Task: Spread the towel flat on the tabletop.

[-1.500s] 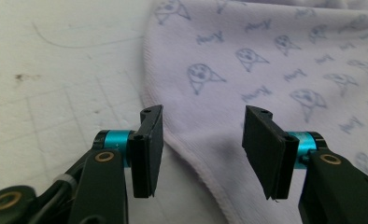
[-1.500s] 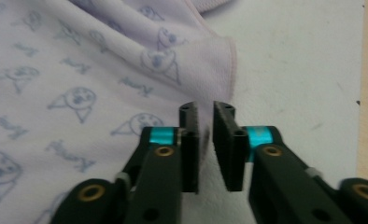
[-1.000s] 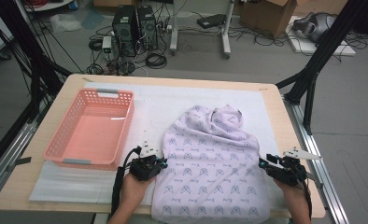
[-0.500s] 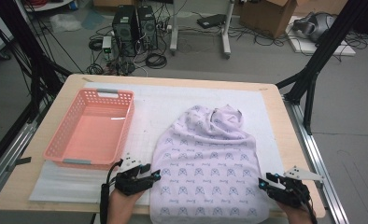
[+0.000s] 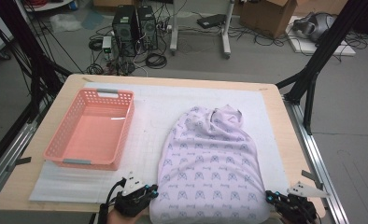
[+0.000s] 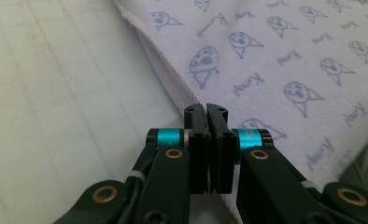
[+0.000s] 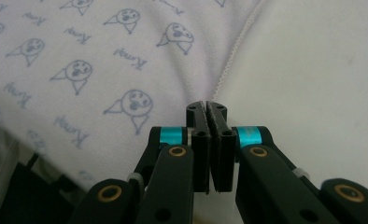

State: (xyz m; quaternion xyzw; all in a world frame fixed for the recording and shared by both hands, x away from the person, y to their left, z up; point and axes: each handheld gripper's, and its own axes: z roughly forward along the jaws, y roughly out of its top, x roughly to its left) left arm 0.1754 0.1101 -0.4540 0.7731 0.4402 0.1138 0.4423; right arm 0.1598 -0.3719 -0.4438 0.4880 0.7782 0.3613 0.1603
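The left gripper (image 6: pixel 207 109) and right gripper (image 7: pixel 206 106) are each pinched shut on a bottom corner of the garment (image 5: pixel 210 168). The garment lies flat ahead of them, unfolded. Folding and the basket (image 5: pixel 65 154), beyond the left gripper, are likely still to come.

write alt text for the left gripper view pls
The left tool has its black jaws shut at the ribbed edge of a lilac garment printed with small cartoon faces. White padded table cover lies to the left.
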